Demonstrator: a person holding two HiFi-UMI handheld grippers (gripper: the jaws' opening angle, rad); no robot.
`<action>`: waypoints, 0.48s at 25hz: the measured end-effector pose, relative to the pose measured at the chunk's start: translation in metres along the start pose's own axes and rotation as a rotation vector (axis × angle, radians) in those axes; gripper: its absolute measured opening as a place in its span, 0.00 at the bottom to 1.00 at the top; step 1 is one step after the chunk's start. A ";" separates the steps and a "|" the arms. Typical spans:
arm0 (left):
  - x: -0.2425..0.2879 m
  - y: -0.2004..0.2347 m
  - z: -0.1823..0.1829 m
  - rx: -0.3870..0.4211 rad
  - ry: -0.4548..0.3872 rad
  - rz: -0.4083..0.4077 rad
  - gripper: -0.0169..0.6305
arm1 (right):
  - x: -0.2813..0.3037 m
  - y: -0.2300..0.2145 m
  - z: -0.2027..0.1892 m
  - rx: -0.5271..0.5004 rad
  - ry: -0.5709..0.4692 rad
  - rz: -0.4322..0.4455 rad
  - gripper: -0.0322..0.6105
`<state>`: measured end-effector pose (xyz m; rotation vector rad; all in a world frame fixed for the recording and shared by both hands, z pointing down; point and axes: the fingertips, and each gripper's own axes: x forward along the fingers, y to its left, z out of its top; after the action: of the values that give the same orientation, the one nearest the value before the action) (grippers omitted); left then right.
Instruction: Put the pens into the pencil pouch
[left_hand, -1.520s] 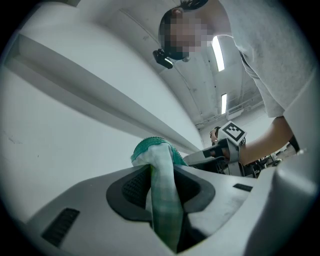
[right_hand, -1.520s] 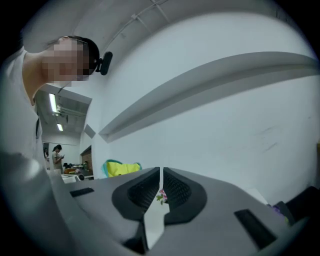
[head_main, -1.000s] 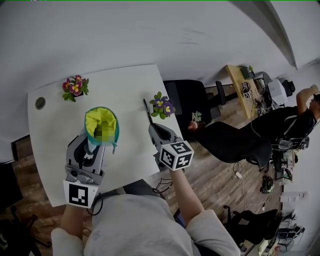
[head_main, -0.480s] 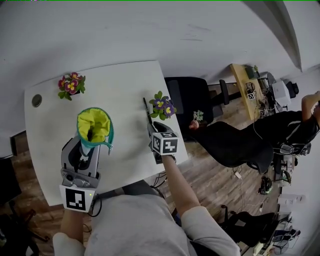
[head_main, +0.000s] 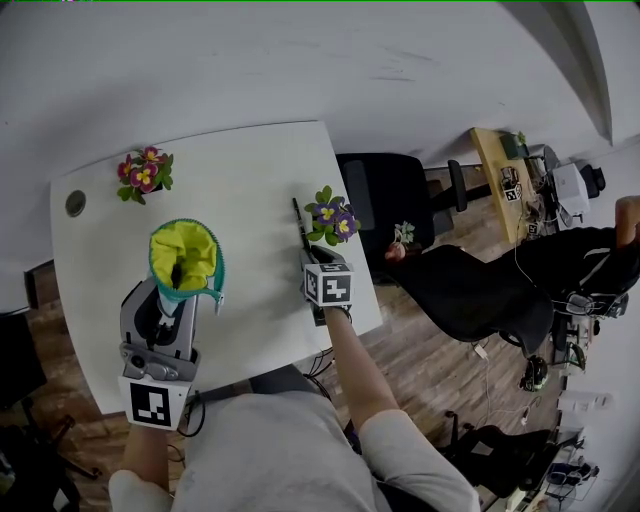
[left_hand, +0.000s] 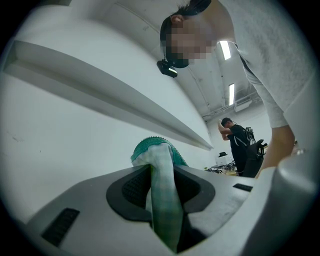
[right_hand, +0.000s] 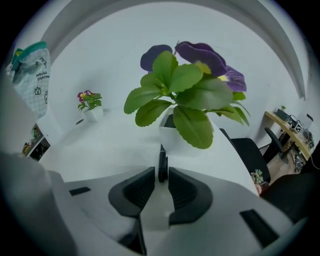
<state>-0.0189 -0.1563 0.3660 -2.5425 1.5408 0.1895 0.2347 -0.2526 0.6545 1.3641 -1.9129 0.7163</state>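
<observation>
My left gripper (head_main: 172, 292) sits about level at the near side of the table (head_main: 250, 170), nose a touch raised. It is clenched on the checked wall of the pouch (head_main: 185, 258), which stands upright with its yellow-lined mouth open. My right forearm reaches out and its gripper (head_main: 310, 258) tips steeply down at the table. Its jaws stand slightly apart, either side of the near end of the black pen (head_main: 299, 228), and I can't see the pads pressing on it. The pen lies on the table, just beside the purple-flowered plant (head_main: 330, 214). The pouch carries small print (right_hand: 43, 75), too small for me to read.
</observation>
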 end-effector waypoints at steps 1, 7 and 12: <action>0.000 0.001 0.000 -0.001 0.000 0.001 0.22 | 0.001 0.000 -0.001 -0.008 0.001 -0.004 0.20; -0.001 0.002 0.002 0.000 -0.002 -0.005 0.22 | -0.005 0.011 -0.005 -0.049 0.006 0.016 0.16; -0.004 0.001 0.005 -0.003 -0.013 -0.015 0.22 | -0.019 0.030 -0.007 -0.066 -0.014 0.054 0.16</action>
<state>-0.0216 -0.1523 0.3619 -2.5497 1.5172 0.2057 0.2116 -0.2270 0.6430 1.2846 -1.9740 0.6648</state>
